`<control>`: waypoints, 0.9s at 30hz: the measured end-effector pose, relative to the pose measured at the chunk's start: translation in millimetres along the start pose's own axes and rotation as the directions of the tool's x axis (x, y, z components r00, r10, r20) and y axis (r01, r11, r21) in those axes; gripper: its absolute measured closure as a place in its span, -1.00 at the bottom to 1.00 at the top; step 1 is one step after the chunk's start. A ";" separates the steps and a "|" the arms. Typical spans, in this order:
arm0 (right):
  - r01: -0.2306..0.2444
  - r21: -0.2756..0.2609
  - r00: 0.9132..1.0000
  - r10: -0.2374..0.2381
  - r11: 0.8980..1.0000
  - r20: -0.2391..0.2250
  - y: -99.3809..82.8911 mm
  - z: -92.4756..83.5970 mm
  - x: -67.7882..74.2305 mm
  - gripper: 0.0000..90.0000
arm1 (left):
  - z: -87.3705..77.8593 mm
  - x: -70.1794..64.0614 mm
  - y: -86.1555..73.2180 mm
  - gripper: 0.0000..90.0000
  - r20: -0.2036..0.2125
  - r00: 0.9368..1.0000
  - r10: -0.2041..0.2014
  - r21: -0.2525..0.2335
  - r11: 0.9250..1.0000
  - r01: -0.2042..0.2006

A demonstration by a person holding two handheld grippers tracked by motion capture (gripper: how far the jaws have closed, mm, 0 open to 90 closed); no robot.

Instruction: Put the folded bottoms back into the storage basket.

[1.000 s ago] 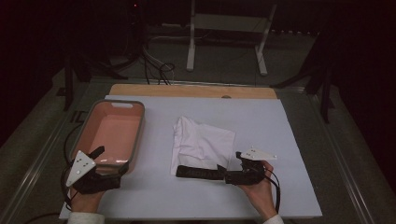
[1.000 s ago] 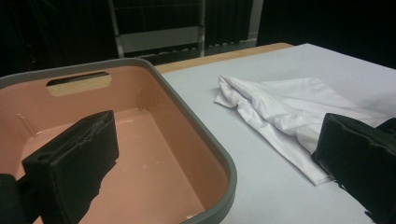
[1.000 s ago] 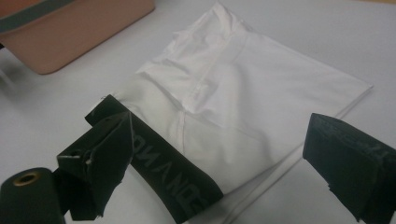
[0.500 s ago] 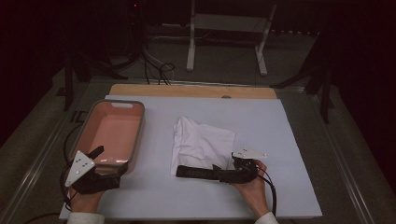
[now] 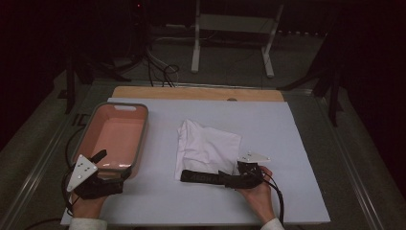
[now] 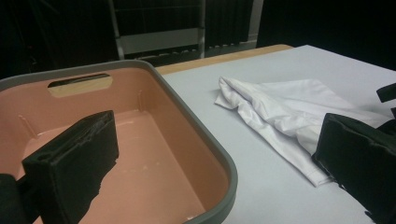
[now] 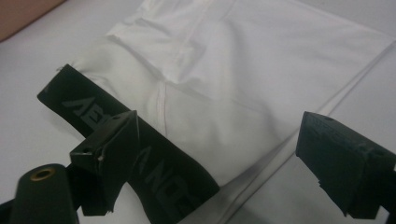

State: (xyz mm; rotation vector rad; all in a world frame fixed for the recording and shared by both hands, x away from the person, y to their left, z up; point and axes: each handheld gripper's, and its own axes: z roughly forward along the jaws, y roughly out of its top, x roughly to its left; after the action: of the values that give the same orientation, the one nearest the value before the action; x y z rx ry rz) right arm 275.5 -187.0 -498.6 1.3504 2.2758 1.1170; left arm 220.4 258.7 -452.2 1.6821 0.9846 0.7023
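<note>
A white garment (image 5: 208, 146) lies crumpled in the middle of the table, with its black lettered waistband (image 5: 201, 177) along its near edge. My right gripper (image 5: 229, 179) lies low at the waistband's right end and points left. In the right gripper view its jaws stand wide apart around the garment (image 7: 243, 60) and waistband (image 7: 173, 177). They have just been closing a little, and the pads are not pressing on the cloth. My left gripper (image 5: 113, 164) rests at the near end of the pink tub (image 5: 139, 139), open (image 6: 219, 126) and holding nothing.
The tub (image 6: 182, 100) has a grey rim and nothing in it. A white sheet (image 5: 297, 143) covers the table, with a wooden strip (image 5: 196, 92) along the far edge. Beyond it stand a white frame (image 5: 232, 43) and cables (image 5: 160, 67) on the floor.
My right gripper has slid a little to the left, closer to the waistband. The left gripper has stayed where it was.
</note>
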 end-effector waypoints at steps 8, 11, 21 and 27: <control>-0.005 0.035 1.000 0.004 0.999 0.028 -2.9 4.4 1.3 -0.63 | -0.1 0.2 0.1 -0.99 0.001 1.000 0.001 -0.001 1.000 -0.001; -0.012 0.050 0.999 0.010 0.999 0.038 -4.4 6.6 1.4 -0.59 | -0.1 0.3 0.0 -0.99 0.001 1.000 0.001 -0.001 1.000 -0.001; -0.059 0.094 0.997 0.055 0.994 0.045 -9.1 12.6 -3.1 -0.50 | -0.1 0.3 0.1 -0.99 0.002 1.000 0.002 -0.001 1.000 -0.002; -0.082 0.113 0.996 0.076 0.990 0.052 -9.7 13.6 -2.5 -0.46 | 0.2 0.1 -0.1 -0.99 0.003 1.000 0.003 -0.001 1.000 -0.003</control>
State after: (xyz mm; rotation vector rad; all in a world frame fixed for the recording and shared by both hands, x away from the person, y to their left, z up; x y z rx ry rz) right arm 278.5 -185.2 -515.1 1.5061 2.3023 0.9786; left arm 220.6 258.6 -452.4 1.6841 0.9794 0.7016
